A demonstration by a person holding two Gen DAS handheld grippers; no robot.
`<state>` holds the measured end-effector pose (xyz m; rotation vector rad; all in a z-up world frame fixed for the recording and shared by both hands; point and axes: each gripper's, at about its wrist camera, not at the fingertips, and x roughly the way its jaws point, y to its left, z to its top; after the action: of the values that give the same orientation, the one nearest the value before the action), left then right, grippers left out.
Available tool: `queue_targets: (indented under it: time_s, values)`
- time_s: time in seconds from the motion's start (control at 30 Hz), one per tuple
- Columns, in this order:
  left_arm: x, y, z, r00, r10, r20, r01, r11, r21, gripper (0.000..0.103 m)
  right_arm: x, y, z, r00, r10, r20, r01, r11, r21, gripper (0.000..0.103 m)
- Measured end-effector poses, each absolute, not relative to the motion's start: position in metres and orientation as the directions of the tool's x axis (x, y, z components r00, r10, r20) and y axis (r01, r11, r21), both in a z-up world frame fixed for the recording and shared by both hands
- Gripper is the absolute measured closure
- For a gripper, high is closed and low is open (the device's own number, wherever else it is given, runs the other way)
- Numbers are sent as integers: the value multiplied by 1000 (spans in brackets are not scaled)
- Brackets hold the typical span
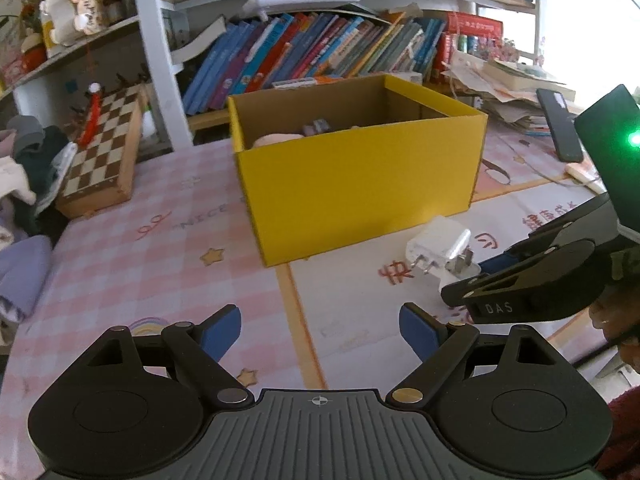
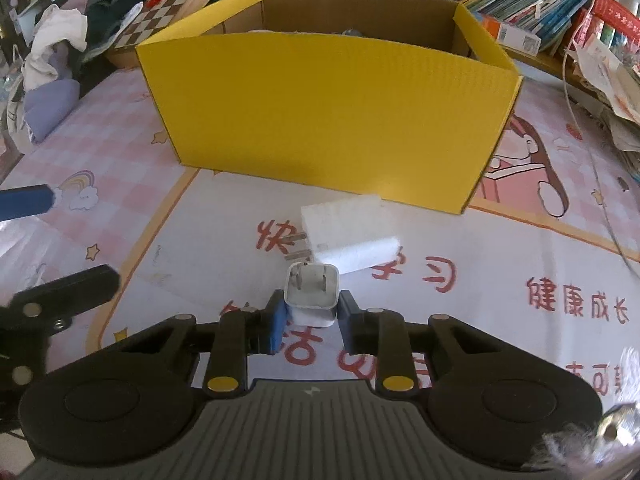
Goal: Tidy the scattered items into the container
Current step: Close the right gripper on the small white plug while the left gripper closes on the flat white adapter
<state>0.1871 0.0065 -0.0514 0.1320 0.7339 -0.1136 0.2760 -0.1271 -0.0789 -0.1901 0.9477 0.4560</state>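
Note:
A yellow cardboard box (image 1: pixel 360 184) stands open on the table, with a few items inside; it also shows in the right wrist view (image 2: pixel 328 116). My right gripper (image 2: pixel 312 312) is shut on a small white plug adapter (image 2: pixel 311 292), prongs facing the box, just above the mat. A larger white charger (image 2: pixel 348 232) lies on the mat between it and the box, and shows in the left wrist view (image 1: pixel 438 246). My left gripper (image 1: pixel 320 330) is open and empty over the mat, left of the right gripper (image 1: pixel 468 280).
A chessboard box (image 1: pixel 104 152) and a heap of clothes (image 1: pixel 24 168) sit at the left. Books (image 1: pixel 320 52) line the shelf behind the box. A black phone (image 1: pixel 558 124) and a stack of papers (image 1: pixel 508 88) lie at the right.

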Motion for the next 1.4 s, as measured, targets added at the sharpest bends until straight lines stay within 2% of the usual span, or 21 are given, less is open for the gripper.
queue_targets:
  time_s: [0.4,0.57,1.0,1.27,1.4]
  values:
    - [215,-37,-70,702,-183,-688,302,952,56,16,265,-173,-62,599,235,-765,-382,924,-16,78]
    - [233,-54,-75,686,-217,-695,349,935,53,22,264,-191,-58,619,208,-757,-349,937,-28,78]
    - [275,-75,-90,638,-236,-733,382,923,35,28,278,-215,-54,633,179,-753,-313,949,-37,78]
    - [290,-75,-98,605,-259,-753,384,923,-10,50,288,-218,-53,637,197,-745,-323,946,-26,78]
    - [292,-76,-99,601,-267,-753,395,919,-11,52,291,-218,-51,643,208,-737,-330,944,-22,78]
